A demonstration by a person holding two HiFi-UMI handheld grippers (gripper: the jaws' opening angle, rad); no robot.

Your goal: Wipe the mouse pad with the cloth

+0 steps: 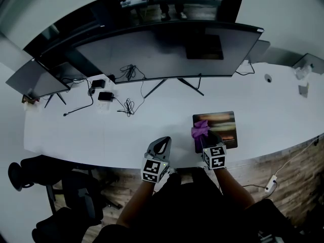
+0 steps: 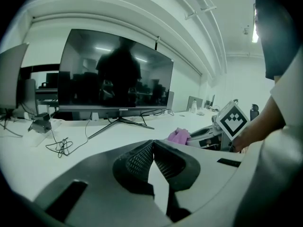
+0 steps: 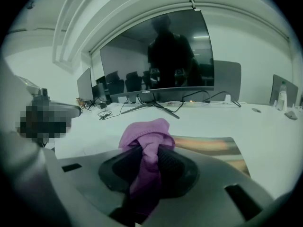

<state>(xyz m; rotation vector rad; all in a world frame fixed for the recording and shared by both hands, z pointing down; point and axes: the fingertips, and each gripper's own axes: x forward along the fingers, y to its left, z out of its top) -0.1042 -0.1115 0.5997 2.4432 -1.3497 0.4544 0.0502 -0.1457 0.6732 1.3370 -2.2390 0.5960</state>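
Purple cloth (image 1: 200, 129) sits clamped tight in my right gripper (image 3: 149, 162), over the mouse pad's (image 1: 225, 128) 9 o'clock edge. My left gripper (image 2: 152, 156), jaws together and empty, waits at the pad's 8 o'clock. I judge the wiping barely begun.

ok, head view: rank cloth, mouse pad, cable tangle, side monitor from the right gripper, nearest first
1. cloth, held in the tongs of the right gripper.
2. mouse pad, just ahead, with the cloth at its left edge.
3. cable tangle, ahead and to the left.
4. side monitor, far left.
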